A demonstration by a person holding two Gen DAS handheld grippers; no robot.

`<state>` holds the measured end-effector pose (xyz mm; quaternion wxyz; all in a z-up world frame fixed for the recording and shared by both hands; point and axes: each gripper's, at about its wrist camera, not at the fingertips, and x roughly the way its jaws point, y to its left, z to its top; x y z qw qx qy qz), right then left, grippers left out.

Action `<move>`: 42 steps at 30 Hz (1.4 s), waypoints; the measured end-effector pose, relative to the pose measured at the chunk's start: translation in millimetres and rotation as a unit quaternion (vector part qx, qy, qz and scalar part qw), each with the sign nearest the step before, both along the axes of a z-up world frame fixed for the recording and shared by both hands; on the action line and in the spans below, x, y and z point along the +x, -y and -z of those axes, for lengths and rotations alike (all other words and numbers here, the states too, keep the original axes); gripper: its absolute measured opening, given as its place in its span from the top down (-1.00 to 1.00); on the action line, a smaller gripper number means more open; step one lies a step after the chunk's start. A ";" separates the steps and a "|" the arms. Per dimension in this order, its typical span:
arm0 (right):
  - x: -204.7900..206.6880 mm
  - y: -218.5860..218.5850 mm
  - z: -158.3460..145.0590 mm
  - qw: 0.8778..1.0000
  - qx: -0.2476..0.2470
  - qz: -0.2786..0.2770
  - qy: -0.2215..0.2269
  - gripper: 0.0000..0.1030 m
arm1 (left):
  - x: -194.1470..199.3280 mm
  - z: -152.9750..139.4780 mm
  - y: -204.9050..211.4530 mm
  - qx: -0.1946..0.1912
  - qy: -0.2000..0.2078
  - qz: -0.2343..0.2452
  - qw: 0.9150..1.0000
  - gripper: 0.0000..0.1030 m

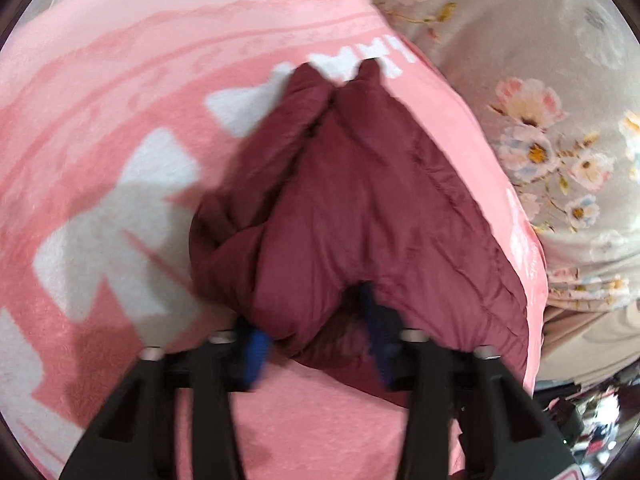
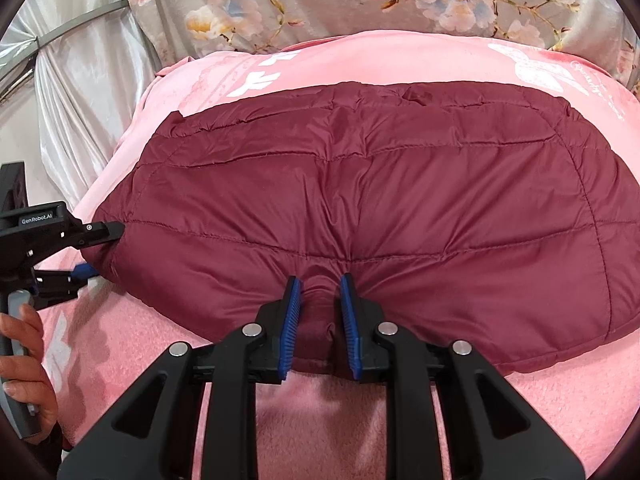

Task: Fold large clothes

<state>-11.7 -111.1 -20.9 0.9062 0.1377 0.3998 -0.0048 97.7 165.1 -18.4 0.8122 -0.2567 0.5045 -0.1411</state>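
Pink blanket (image 2: pixel 360 420) carries the maroon quilted jacket (image 2: pixel 360 200). Right gripper (image 2: pixel 320 312) angled down, pinching its near hem. Left gripper (image 1: pixel 316 340), held by a hand (image 2: pixel 24 360), clamps the jacket's left corner.

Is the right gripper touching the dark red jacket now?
Touching. The right wrist view shows the right gripper with jacket fabric pinched between both blue pads.
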 end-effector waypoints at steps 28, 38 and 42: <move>-80.0 98.1 -48.8 0.993 0.078 0.084 0.014 0.59 | -81.1 -130.0 258.9 0.118 0.210 0.281 0.929 0.92; -119.7 158.8 -58.0 0.983 0.078 0.166 0.029 0.58 | -96.7 -48.8 311.8 0.147 0.109 0.376 0.908 0.39; -103.4 165.3 -87.8 0.983 0.069 0.152 0.075 0.17 | -101.6 -91.8 271.3 0.096 0.140 0.360 0.917 -0.14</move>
